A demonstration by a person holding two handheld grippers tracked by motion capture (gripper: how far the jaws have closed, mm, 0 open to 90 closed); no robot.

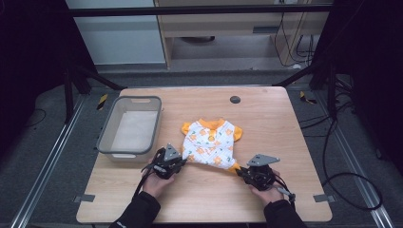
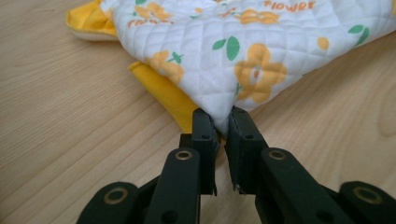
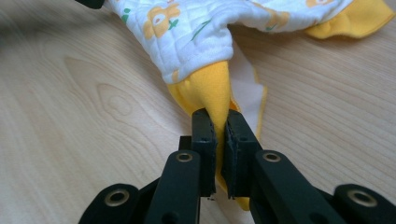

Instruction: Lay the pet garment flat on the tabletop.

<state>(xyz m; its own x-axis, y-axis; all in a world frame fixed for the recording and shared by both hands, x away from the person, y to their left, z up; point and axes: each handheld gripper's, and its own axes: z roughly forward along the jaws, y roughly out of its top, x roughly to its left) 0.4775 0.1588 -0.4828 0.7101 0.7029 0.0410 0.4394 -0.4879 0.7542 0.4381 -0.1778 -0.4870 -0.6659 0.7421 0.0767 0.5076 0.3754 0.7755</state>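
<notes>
A small quilted white shirt (image 1: 209,141) with orange flowers and orange collar and cuffs lies flat in the middle of the wooden table (image 1: 266,114). My left gripper (image 1: 177,159) is at its near left corner, and in the left gripper view the jaws pinch the white hem of the shirt (image 2: 243,60) between them. At the near right corner sits my right gripper (image 1: 241,172), shut on an orange cuff (image 3: 210,93) of the shirt (image 3: 187,32). Both hands rest low on the table.
A grey plastic basket (image 1: 107,132) stands empty at the table's left side, just beyond the left gripper. A dark round cap (image 1: 235,99) sits in the tabletop near the far edge. Cables (image 1: 332,142) trail on the floor to the right.
</notes>
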